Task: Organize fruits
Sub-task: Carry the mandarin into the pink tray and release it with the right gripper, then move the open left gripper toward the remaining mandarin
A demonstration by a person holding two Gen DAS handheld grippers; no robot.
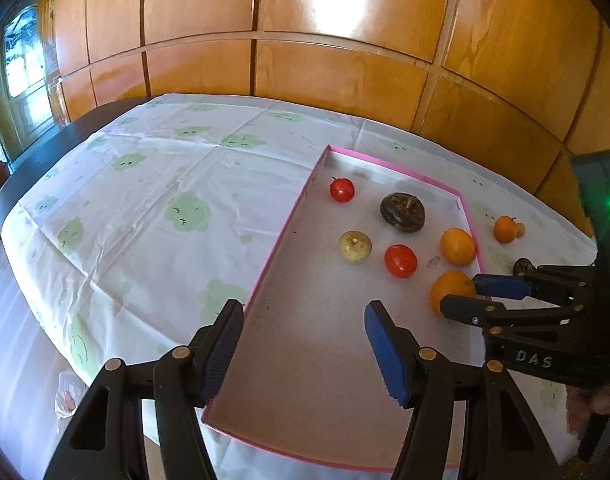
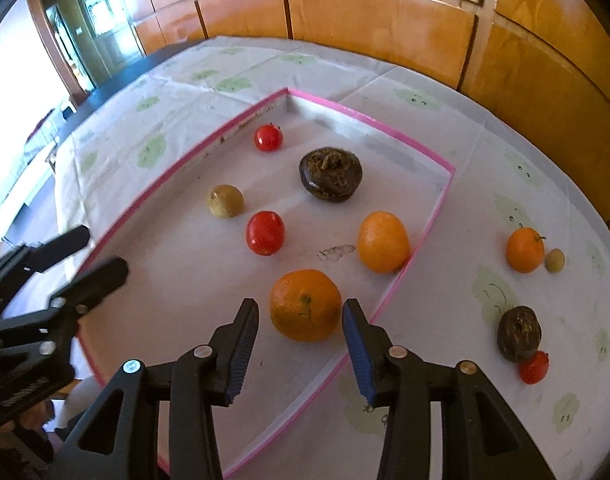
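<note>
A white tray with a pink rim [image 2: 425, 224] [image 1: 273, 248] lies on the tablecloth. In it are two red tomatoes [image 2: 265, 233] [image 2: 268, 138], a dark brown fruit [image 2: 329, 174], a yellow-brown fruit [image 2: 225, 201] and two oranges. The nearer orange [image 2: 305, 305] [image 1: 451, 290] rests on the tray floor between the tips of my right gripper [image 2: 300, 306] [image 1: 471, 294], whose pads stand just off its sides, so it is open. The other orange [image 2: 383, 242] lies by the right rim. My left gripper [image 1: 305, 344] [image 2: 93, 258] hovers open and empty over the tray's near left part.
On the cloth right of the tray lie a small orange [image 2: 525, 250], a tiny tan fruit [image 2: 555, 261], a dark fruit [image 2: 519, 333] and a red tomato [image 2: 535, 367]. A wooden panelled wall [image 1: 345, 80] runs behind the table. The table's dark edge [image 1: 45, 156] shows at left.
</note>
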